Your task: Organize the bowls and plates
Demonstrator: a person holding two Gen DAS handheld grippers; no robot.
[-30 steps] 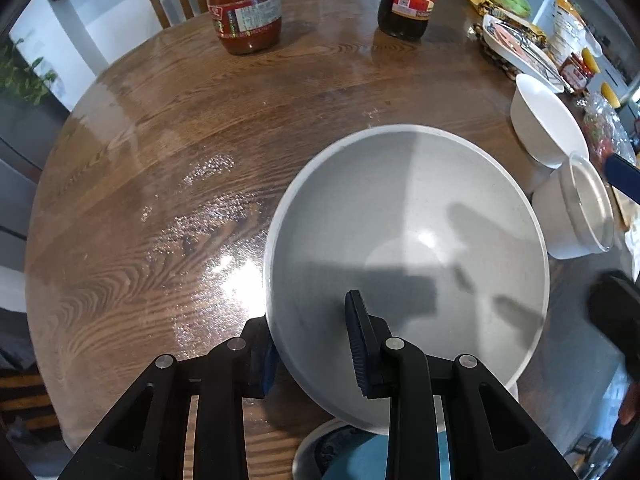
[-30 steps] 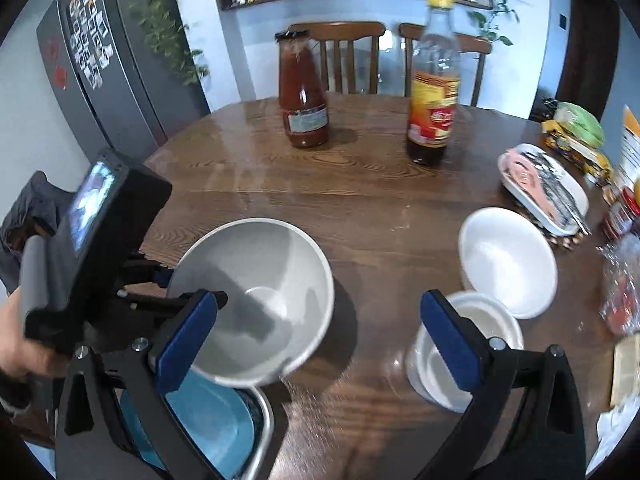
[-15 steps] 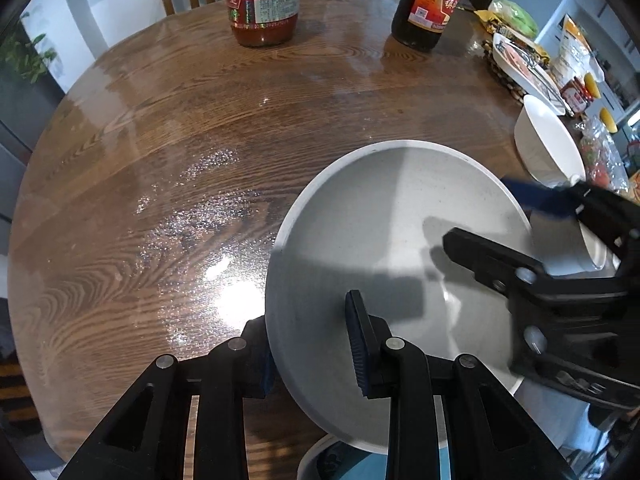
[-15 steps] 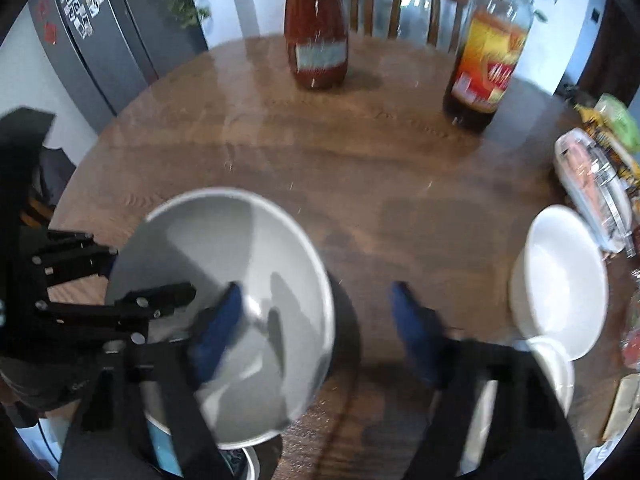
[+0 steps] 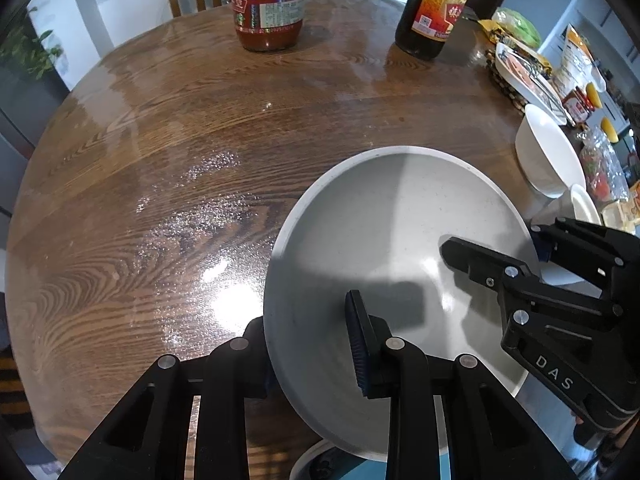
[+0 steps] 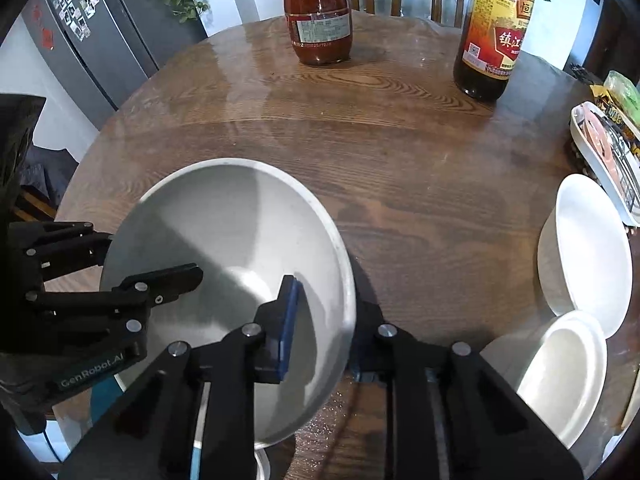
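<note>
Two grippers meet on one grey bowl (image 5: 392, 240) near the table's (image 5: 160, 160) near edge. Left gripper (image 5: 308, 344): clamped on the bowl's near-left rim, one finger outside the wall, the blue-padded finger inside. Right gripper (image 6: 324, 320): jaws closing over the opposite rim, the blue pad (image 6: 289, 320) inside the bowl, the other finger outside and mostly hidden behind the wall; whether the pads already press on the rim cannot be told. The bowl sits tilted above a blue dish (image 5: 368, 468) at the near edge, of which only a sliver shows. Toward the right edge, well apart from the grey bowl, stand two white bowls: a wide one (image 6: 588, 248) and, just beside it and nearer, a smaller one (image 6: 560, 372). A white tray (image 6: 604, 160) with food lies at the right edge. At the far edge stand a red sauce bottle (image 6: 320, 20) and a dark bottle (image 6: 492, 40) with a yellow label.
</note>
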